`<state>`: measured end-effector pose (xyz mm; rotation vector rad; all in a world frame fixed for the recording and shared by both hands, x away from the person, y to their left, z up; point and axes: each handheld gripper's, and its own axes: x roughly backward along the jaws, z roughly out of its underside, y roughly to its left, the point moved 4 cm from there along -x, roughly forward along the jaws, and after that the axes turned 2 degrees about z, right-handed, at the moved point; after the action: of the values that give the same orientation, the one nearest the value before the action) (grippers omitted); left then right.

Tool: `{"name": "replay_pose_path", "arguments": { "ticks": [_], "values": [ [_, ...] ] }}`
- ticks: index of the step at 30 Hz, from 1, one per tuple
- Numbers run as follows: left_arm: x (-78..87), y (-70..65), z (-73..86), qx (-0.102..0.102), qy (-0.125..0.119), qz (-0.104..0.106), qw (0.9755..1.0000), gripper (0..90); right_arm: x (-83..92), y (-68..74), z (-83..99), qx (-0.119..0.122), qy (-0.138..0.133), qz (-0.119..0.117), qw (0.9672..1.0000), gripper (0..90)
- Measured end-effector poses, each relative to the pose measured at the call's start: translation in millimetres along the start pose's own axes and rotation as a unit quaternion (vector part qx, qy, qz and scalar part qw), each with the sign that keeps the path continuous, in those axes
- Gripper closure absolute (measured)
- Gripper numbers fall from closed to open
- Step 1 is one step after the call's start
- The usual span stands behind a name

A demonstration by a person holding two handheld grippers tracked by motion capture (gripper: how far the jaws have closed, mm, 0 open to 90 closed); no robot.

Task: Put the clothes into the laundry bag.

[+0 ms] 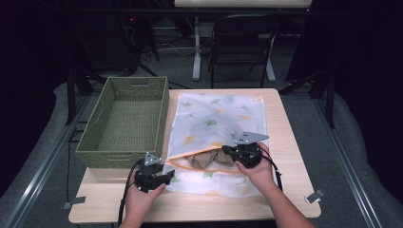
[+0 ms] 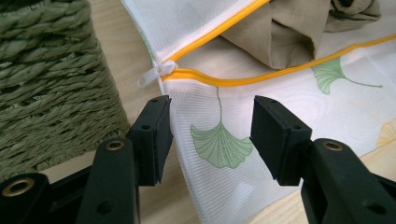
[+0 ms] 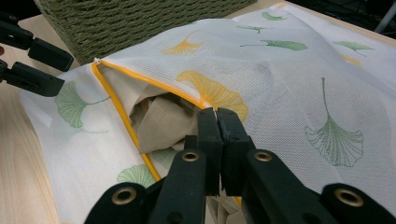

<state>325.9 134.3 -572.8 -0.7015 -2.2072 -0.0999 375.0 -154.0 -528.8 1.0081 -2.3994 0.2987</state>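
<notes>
Meanwhile, right tool (image 3: 217, 122) clamped on mesh bag (image 3: 289, 79) zipper edge.

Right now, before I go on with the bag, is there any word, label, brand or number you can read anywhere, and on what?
None: no readable text in any view.
Mesh laundry bag: printed ginkgo leaves, no lettering.
White zipper pull: blank.
Woven basket: no tag visible.
Left hand-held gripper and right hand-held gripper: plain black jaws, no markings.
</notes>
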Motion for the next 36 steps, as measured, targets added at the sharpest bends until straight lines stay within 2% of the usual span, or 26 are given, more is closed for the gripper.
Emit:
{"name": "replay_pose_path", "arguments": {
  "ticks": [4, 11, 14, 20, 24, 26, 27, 31, 36],
  "values": [
    [-2.3, 0.0, 1.0, -0.005, 0.004, -0.005, 1.0, 47.7, 0.1, -0.2, 0.3, 0.001, 0.001, 0.001, 1.0, 88.6],
    [-5.1, 0.3, 2.8, 0.002, 0.004, -0.005, 1.0, 47.4, 0.4, -0.5, 0.4, 0.001, 0.002, 0.001, 1.0, 88.2],
    [-6.9, 0.3, 3.2, -0.003, 0.009, -0.005, 0.9999, 47.4, 0.5, -0.6, 0.4, 0.0, 0.002, 0.0, 1.0, 87.2],
    [-11.7, -0.9, 4.9, 0.001, 0.008, -0.003, 1.0, 47.9, 1.0, -1.6, 0.1, -0.005, -0.003, 0.007, 1.0, 79.9],
    [-14.7, 0.9, 7.6, 0.019, 0.013, 0.008, 0.9997, 49.4, 1.8, -3.0, -0.5, -0.005, -0.008, 0.011, 0.9999, 74.7],
    [-16.0, 1.5, 8.2, 0.015, 0.016, 0.008, 0.9997, 53.4, 2.4, -4.4, -0.6, -0.011, -0.011, 0.017, 0.9997, 68.5],
    [-16.3, 1.5, 8.4, 0.014, 0.016, 0.006, 0.9998, 53.4, 2.4, -4.4, -0.6, -0.011, -0.011, 0.017, 0.9997, 68.5],
    [-17.8, -0.5, 8.9, 0.005, 0.016, -0.008, 0.9998, 63.1, 2.5, -6.0, -0.4, -0.013, -0.012, 0.023, 0.9996, 62.0],
    [-19.5, -2.4, 10.5, -0.001, 0.024, -0.019, 0.9995, 73.5, 3.8, -7.7, -0.6, -0.016, -0.013, 0.022, 0.9995, 61.0]
  ]
}}
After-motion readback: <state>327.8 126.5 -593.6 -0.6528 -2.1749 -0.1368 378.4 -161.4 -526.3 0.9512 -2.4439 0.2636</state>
